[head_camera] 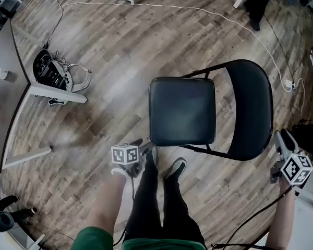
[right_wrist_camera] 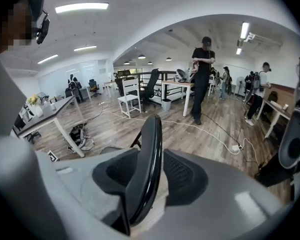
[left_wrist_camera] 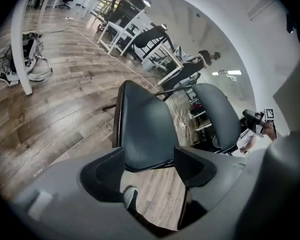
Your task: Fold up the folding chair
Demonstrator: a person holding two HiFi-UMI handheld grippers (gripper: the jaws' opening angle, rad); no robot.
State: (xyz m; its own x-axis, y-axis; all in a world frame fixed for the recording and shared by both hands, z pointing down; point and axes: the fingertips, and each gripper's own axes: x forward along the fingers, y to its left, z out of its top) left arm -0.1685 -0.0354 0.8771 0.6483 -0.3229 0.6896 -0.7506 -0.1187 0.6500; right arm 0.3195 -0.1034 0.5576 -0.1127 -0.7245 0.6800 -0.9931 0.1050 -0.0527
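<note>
Head view looks down on a wood floor. At the far left is a grey table, with a bundle of straps lying on the floor by its leg. Next comes the left gripper, close to the person's shoes and just at the near left corner of the folding chair. The chair stands open, with its backrest on the right. Left gripper view shows the jaws apart. The near edge of the seat lines up with the gap, and no pad presses on it. At the far right, the right gripper is just beside the backrest. Right gripper view shows its jaws apart too. The thin edge of the backrest stands in the gap between them, with a small slit of space on its right side.
</note>
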